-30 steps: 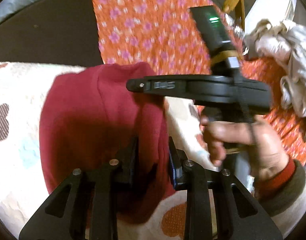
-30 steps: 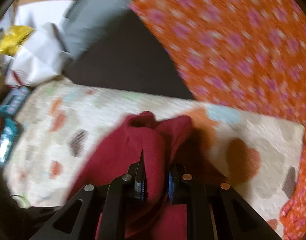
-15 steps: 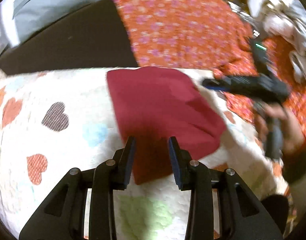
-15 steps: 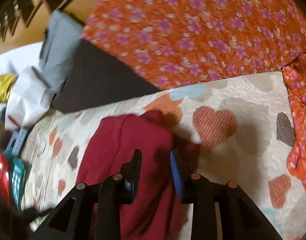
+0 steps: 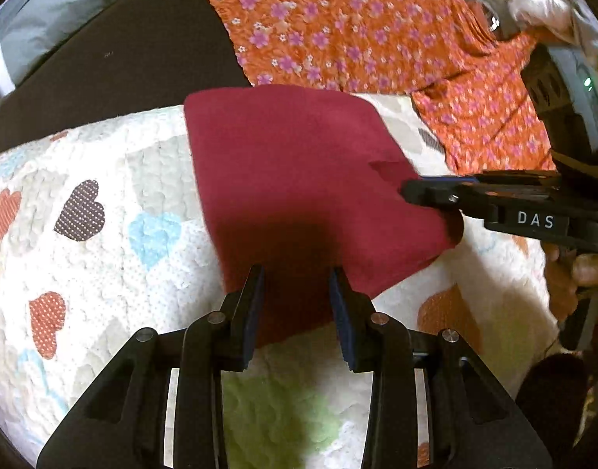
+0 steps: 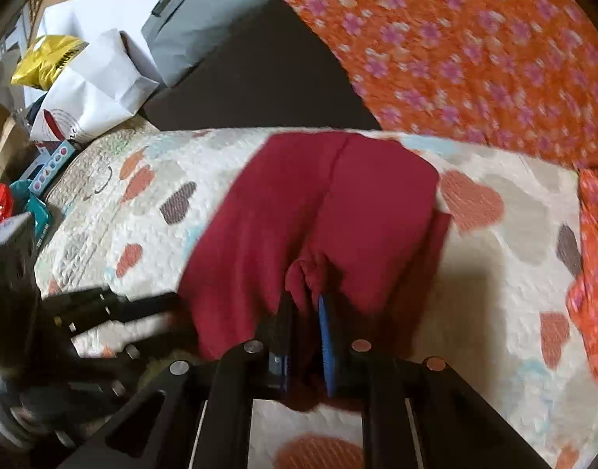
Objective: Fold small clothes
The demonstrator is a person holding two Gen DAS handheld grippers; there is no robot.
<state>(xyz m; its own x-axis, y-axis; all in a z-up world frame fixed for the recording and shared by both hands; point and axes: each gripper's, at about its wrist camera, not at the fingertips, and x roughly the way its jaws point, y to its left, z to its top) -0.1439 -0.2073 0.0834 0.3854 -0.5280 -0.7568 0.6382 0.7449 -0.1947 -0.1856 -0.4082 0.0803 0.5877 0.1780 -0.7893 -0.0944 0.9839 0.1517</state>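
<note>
Maroon garment: a small folded piece of dark red cloth, lying flat on the quilt, its far edge close to where the quilt meets the dark surface.
Quilt: white and padded, printed with hearts in rust, brown, pale blue and green; it covers the near part of the scene in both views.
Left gripper: low over the near edge of the garment, jaws parted, blue pads either side of the cloth's near corner and not pressing on it.
Right gripper: at the garment's right edge; a small bunch of red cloth is puckered up between the blue pads, and the jaws are closing on it.
Right gripper seen from the left camera: comes in from the right, its tip on the cloth's right-hand edge, the letters DAS on its side.
Hand: on the right gripper's handle, near right, partly cut off by the frame.
Orange floral cloth: spread on the far right, beyond the quilt, with pink flowers.
Dark surface: far left, between the quilt and a grey cushion.
White paper bag: far left in the right camera's view, beside a yellow packet.
</note>
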